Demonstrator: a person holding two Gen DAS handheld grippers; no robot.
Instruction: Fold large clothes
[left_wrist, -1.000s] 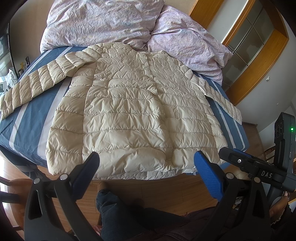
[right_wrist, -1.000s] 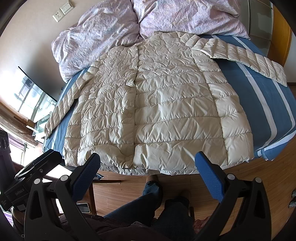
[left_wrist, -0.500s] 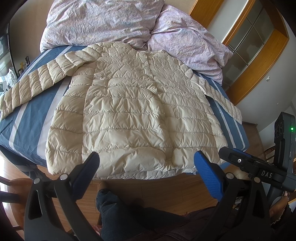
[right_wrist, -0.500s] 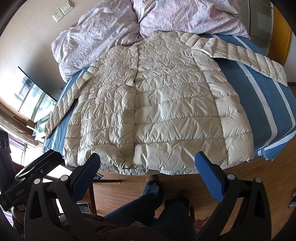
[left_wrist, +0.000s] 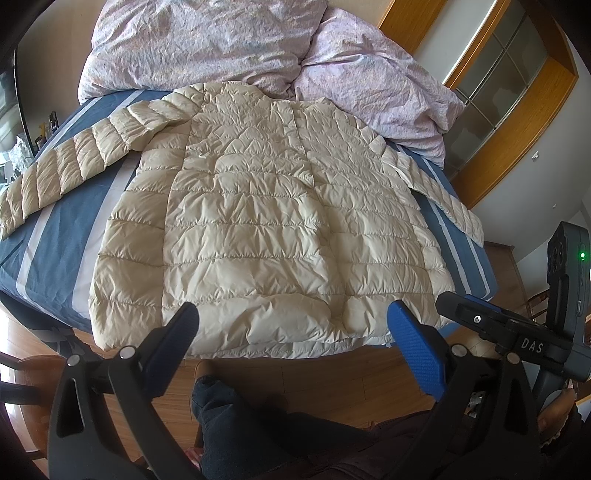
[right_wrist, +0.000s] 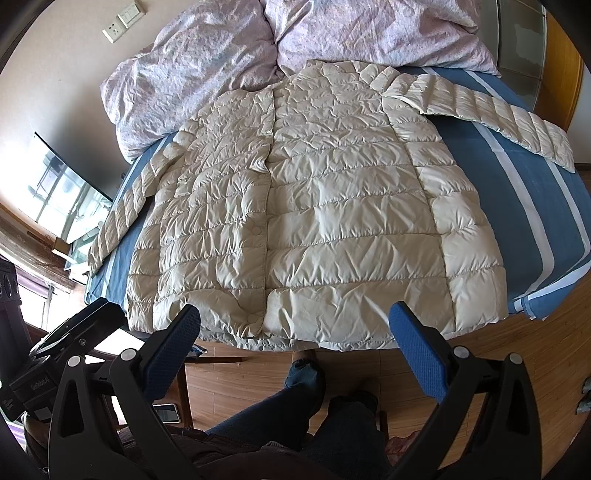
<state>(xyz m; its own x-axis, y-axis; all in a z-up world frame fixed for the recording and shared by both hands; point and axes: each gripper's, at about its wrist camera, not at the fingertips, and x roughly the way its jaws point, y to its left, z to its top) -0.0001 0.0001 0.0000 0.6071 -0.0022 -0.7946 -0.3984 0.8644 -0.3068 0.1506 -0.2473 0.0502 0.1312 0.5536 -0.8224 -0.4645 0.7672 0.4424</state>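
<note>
A cream quilted down jacket (left_wrist: 266, 221) lies flat and buttoned on the blue striped bed, collar away from me, hem at the near edge; it also shows in the right wrist view (right_wrist: 325, 206). Both sleeves are spread out sideways, the left sleeve (left_wrist: 66, 162) and the right sleeve (right_wrist: 491, 114). My left gripper (left_wrist: 291, 332) is open and empty, held above the floor just short of the hem. My right gripper (right_wrist: 295, 332) is also open and empty, short of the hem.
A crumpled lilac duvet (left_wrist: 258, 40) is piled at the head of the bed. The blue and white striped sheet (right_wrist: 532, 206) shows beside the jacket. The person's legs in jeans (right_wrist: 280, 413) and the wooden floor (left_wrist: 314, 373) are below. A wooden-framed cabinet (left_wrist: 517, 92) stands at the right.
</note>
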